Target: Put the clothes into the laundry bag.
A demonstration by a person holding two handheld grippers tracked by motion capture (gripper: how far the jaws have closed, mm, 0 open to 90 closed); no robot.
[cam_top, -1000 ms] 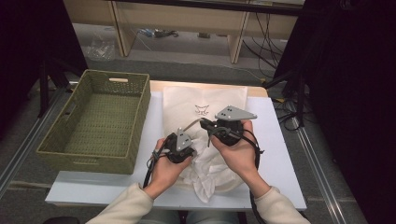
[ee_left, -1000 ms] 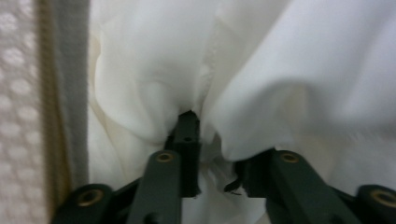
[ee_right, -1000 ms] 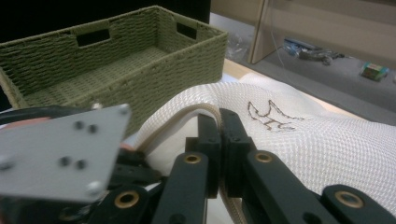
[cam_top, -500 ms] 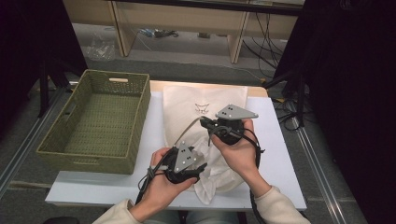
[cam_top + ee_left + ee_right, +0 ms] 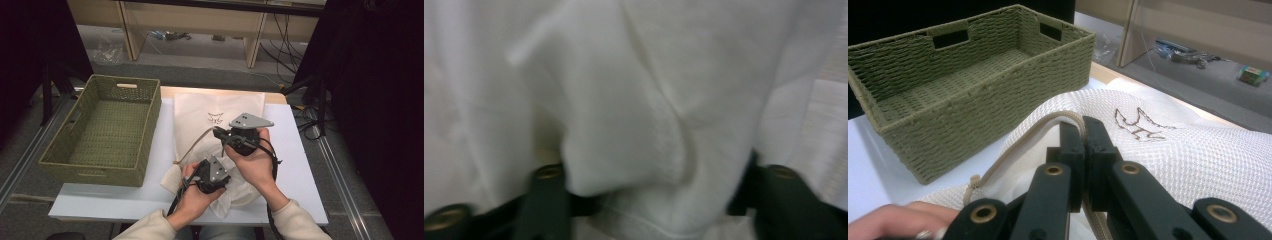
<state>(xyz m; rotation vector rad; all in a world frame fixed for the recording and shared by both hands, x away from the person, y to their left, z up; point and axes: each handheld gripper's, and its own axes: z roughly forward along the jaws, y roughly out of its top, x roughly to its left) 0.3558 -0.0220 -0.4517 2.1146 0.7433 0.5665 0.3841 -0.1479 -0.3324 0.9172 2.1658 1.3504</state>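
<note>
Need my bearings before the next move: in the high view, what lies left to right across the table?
Basket → left gripper → right gripper → bare table edge.

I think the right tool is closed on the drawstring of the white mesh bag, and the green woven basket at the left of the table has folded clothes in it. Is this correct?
Not fully. The right tool is closed on the drawstring of the white mesh bag, but the green woven basket at the table's left holds nothing; the high view shows its bare woven bottom.
</note>
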